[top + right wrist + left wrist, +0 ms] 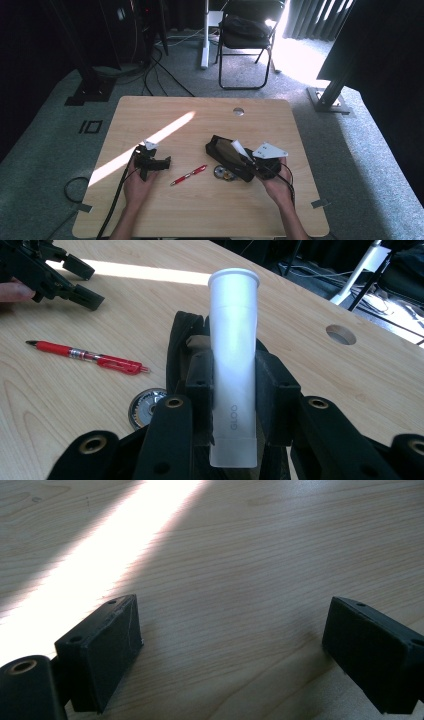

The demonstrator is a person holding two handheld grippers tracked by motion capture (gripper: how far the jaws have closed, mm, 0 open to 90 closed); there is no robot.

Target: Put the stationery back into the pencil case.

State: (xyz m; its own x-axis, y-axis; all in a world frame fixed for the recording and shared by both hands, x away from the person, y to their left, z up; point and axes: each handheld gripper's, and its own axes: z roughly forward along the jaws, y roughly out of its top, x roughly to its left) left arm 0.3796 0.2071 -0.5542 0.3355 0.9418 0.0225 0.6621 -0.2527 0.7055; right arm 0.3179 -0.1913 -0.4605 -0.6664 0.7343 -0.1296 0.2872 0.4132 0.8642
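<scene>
My right gripper [235, 390] is shut on a white glue stick tube [234, 325] marked GLOO, which sticks up and away between the pads. In the high view that gripper [248, 160] holds the tube [237, 147] just above an open black pouch [220, 150] at the table's centre right. A red pen [189, 175] lies between the two hands, and in the right gripper view the pen [85, 356] lies left of the pouch [179, 340]. My left gripper [159, 164] rests low at the left, and its jaws [235, 645] stand wide apart over bare wood with nothing between them.
A small round metal disc [222, 173] lies beside the pouch's near end, close to the pen. A bright sun stripe [150, 140] crosses the wooden table [200, 210]. A cable hole [238, 111] sits near the far edge. A folding chair [247, 35] stands beyond the table.
</scene>
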